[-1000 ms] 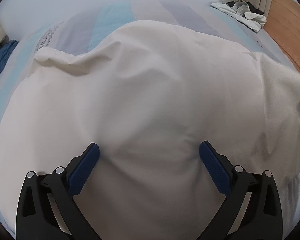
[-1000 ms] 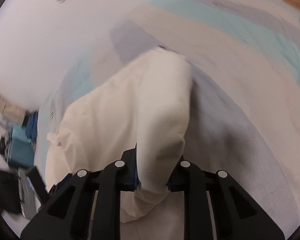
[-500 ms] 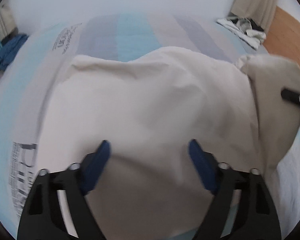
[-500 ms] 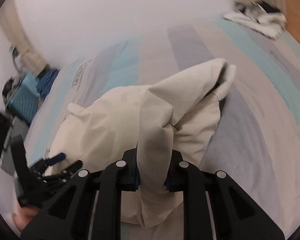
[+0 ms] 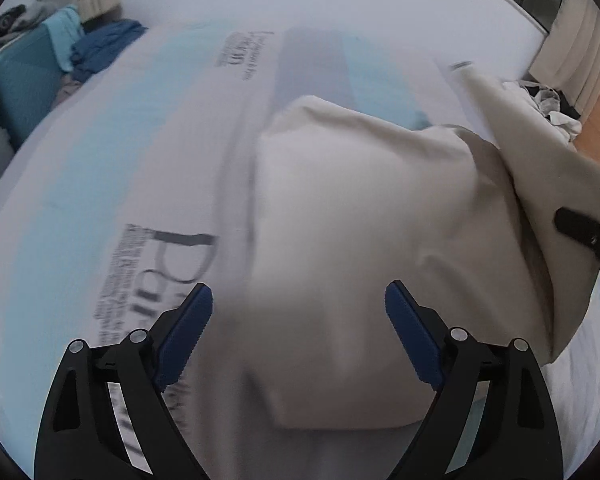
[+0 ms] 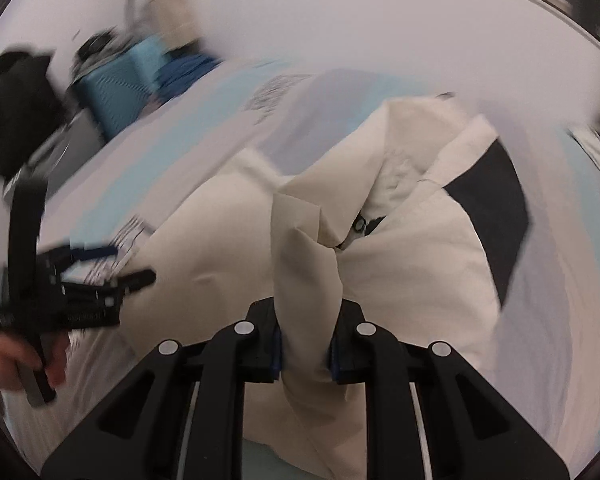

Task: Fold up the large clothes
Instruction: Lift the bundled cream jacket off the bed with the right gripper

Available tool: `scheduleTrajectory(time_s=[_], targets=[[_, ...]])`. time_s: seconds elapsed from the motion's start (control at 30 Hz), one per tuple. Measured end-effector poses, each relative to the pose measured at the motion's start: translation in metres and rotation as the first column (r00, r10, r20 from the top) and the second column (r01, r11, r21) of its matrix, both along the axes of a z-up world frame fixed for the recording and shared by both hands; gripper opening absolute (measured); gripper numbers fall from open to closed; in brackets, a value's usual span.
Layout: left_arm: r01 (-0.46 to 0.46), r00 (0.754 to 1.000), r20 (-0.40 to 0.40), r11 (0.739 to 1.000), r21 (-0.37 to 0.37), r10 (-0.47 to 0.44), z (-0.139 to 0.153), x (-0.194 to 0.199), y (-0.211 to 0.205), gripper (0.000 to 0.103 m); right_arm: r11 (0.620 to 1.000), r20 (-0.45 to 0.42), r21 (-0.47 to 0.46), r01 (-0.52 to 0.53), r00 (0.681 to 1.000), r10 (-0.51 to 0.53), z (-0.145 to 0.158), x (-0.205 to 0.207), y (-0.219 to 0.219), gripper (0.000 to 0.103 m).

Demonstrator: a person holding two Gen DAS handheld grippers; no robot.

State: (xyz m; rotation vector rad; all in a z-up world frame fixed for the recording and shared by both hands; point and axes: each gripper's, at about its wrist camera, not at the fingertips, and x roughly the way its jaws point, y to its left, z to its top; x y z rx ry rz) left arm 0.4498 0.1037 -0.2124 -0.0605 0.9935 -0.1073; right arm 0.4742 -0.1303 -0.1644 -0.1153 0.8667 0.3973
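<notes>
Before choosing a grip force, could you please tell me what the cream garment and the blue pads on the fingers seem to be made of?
The cream garment looks like soft, matte woven cloth, perhaps cotton: it creases and drapes limply where the right gripper pinches it. The blue pads look like matte rubber or plastic with fine ridges along the edge; blur leaves that open.

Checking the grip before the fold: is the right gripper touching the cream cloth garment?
Touching: the right wrist view shows the right gripper with both pads pinching a bunch of the cream cloth garment.

The striped bedsheet (image 5: 148, 168) bears dark printed lettering in two spots, too blurred to read.
</notes>
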Motion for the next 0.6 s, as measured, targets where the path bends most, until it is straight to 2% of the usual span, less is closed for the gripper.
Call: scheduleTrajectory(time_s=[0.13, 0.27, 0.33, 0.5, 0.6], targets=[[-0.015, 0.999, -0.042, 1.000, -0.012, 0.015, -0.016, -0.010, 0.019, 0.087, 0.992, -0.018, -0.051, -0.113, 0.993, 0.112, -0.010, -0.007, 0.040, 0.015], [-0.017, 0.999, -0.047, 0.999, -0.030, 0.016, -0.024, -0.019, 0.033, 0.087, 0.980, -0.021, -0.079, -0.184, 0.983, 0.183, -0.010, -0.012, 0.068, 0.015], [-0.022, 0.998, -0.056, 0.998, -0.061, 0.018, -0.028, -0.020, 0.040, 0.087, 0.970, -0.019, -0.090, -0.226, 0.974, 0.225, -0.008, -0.018, 0.083, 0.015], [-0.041, 0.996, -0.082, 0.991, -0.129, 0.030, -0.046, -0.016, 0.053, 0.088, 0.924, 0.000, -0.114, -0.366, 0.930, 0.369, -0.003, -0.042, 0.127, 0.015], [-0.039, 0.998, -0.055, 0.992, -0.117, 0.033, -0.038, -0.017, 0.060, 0.087, 0.904, -0.002, -0.122, -0.410, 0.911, 0.413, -0.004, -0.052, 0.142, 0.015]])
